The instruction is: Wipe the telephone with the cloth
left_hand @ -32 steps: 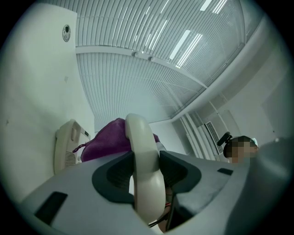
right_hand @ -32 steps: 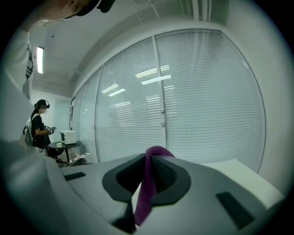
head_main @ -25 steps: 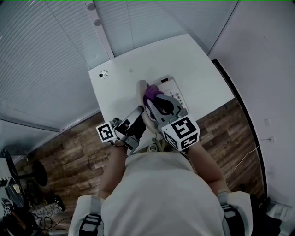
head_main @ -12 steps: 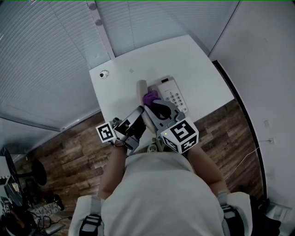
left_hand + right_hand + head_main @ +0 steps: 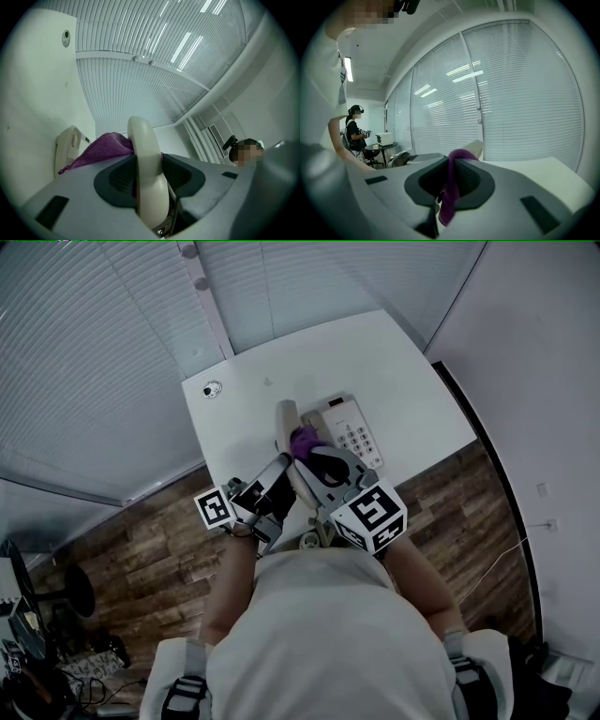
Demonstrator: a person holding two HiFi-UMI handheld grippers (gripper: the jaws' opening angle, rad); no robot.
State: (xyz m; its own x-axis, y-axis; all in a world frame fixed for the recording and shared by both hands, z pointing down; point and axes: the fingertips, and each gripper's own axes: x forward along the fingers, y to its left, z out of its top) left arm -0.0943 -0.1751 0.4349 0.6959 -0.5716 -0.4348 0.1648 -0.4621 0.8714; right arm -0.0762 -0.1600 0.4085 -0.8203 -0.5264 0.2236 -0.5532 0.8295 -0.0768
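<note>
A cream telephone base (image 5: 349, 430) with a keypad lies on the white table (image 5: 394, 371). Its handset (image 5: 285, 420) is lifted off the base, and my left gripper (image 5: 284, 465) is shut on its lower part. In the left gripper view the handset (image 5: 146, 159) stands between the jaws, with the purple cloth (image 5: 101, 147) and the base (image 5: 68, 145) behind it. My right gripper (image 5: 311, 450) is shut on the purple cloth (image 5: 302, 440), which lies against the handset's right side. A fold of the cloth (image 5: 451, 187) hangs pinched between the jaws in the right gripper view.
A small round fitting (image 5: 209, 390) sits in the table's far left corner. Window blinds (image 5: 94, 352) run along the far and left sides, a wall (image 5: 534, 352) along the right. Wooden floor (image 5: 150, 540) lies below the near edge. Another person (image 5: 356, 126) stands far off by a round table.
The right gripper has drawn the cloth off the telephone base towards me, onto the handset; more of the keypad shows. The left gripper has kept its grip, with the handset shifted slightly left.
</note>
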